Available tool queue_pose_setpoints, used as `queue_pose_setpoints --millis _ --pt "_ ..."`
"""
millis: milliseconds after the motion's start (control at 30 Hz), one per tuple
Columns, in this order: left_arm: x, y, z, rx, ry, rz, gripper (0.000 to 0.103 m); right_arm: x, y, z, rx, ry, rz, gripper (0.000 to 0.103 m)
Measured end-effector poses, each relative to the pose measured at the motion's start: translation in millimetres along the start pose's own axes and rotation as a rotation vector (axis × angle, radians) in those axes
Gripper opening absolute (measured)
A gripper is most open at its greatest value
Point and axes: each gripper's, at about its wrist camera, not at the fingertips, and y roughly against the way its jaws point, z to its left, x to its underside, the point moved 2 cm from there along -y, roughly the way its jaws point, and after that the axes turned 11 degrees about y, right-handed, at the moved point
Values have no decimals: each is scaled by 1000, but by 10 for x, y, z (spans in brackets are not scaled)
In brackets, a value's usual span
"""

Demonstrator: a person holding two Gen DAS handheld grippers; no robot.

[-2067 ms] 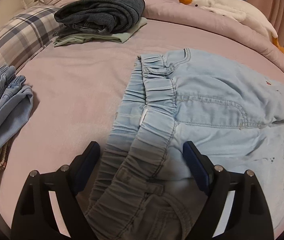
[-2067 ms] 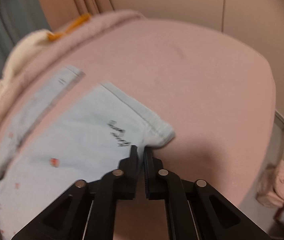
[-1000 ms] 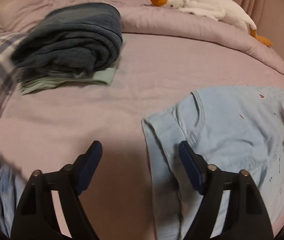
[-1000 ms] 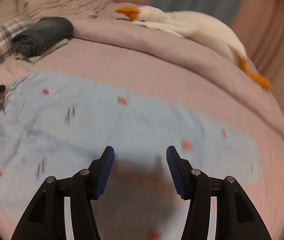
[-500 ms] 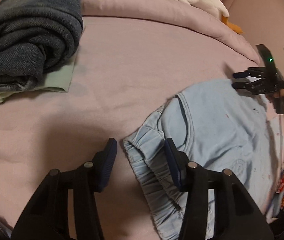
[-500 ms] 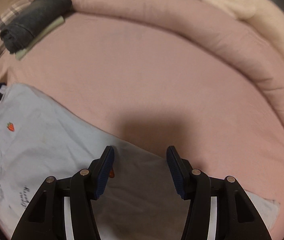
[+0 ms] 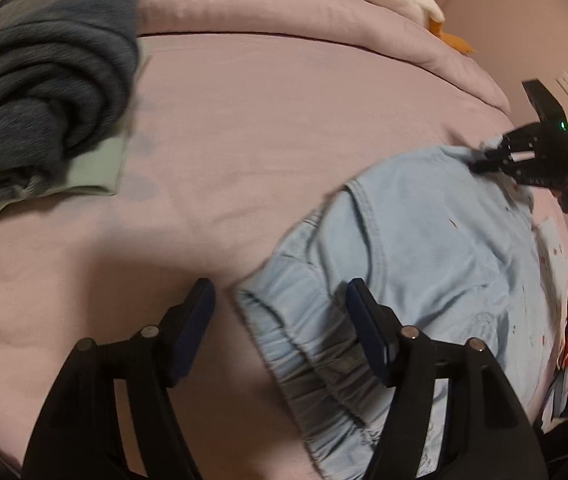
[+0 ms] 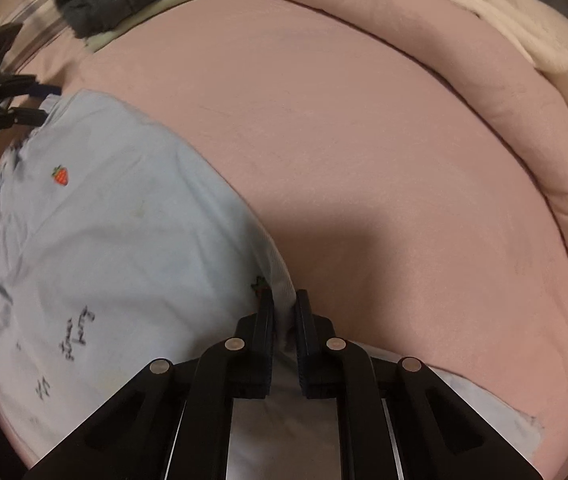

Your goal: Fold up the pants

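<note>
Just one pants (image 7: 436, 240), two claws

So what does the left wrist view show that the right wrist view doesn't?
Only the left wrist view shows the gathered waistband between the left hand-held gripper's opening jaws, and the plush duck's orange foot. Only the right wrist view shows the strawberry print, the lettering, and the right hand-held gripper closing on the pants' edge. Both show the light blue pants, pink bed and folded dark clothes.
</note>
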Motion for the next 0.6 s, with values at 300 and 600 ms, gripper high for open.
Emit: queue_pose_setpoints --millis 300,600 --pt "-14 55 -102 2 -7 -82 12 16 116 111 89 -13 -43 10" --pt "81 392 -210 -137 -42 -197 10 -166 76 244 310 -83 -20 6"
